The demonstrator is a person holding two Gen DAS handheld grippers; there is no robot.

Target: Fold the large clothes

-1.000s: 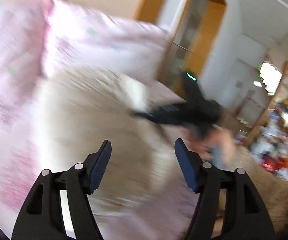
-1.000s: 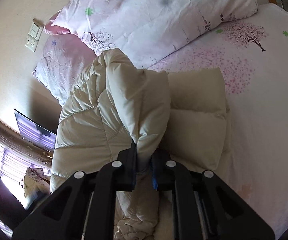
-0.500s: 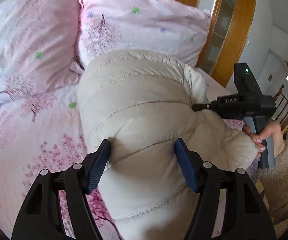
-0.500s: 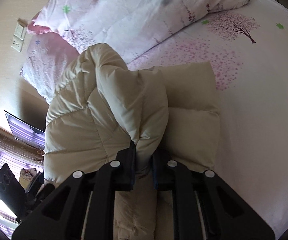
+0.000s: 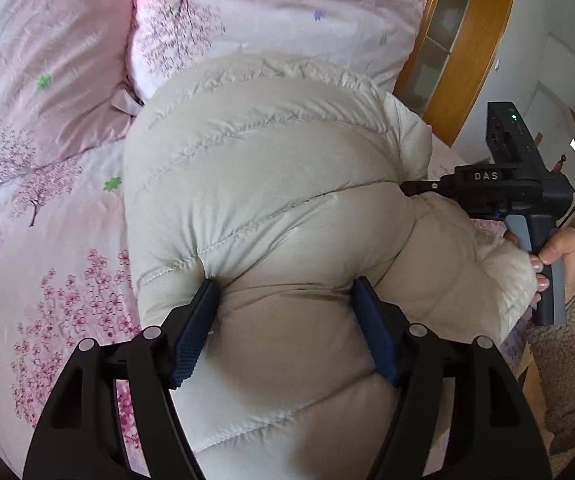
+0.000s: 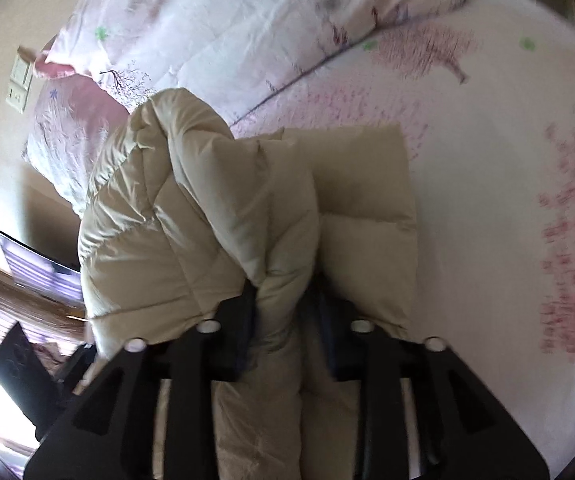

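On the bed (image 5: 35, 264), with its pink blossom-print sheet, a puffy beige down coat (image 5: 271, 200) lies bunched into a thick hump below two pink pillows (image 5: 271, 12). At the near left edge of that hump, the left tongs (image 5: 283, 320) straddle a wide roll of the quilted fabric: both blue pads (image 5: 193, 332) dent into the padding, so they are clenched on the coat across a broad span. Further right in the left wrist view, the right tongs (image 5: 415, 189) reach into the coat's far fold, carried by a hand (image 5: 559, 256) in a fuzzy sleeve.

From the right wrist view, the right tongs (image 6: 283, 316) are opening. A narrow ridge of the coat (image 6: 207, 220) stands between the jaws, touching the left one while a dark gap shows at the right, so the grasp looks released. Beyond lies a flatter folded panel on the sheet.

The step in hand appears to be laying the folded-over layer down and letting go. To do it well, the right tongs should clear the ridge fully before pulling back, or the fabric could drag and undo the fold. The left should press the bulk low and square with the panel beneath before freeing it, since down filling tends to spring back.
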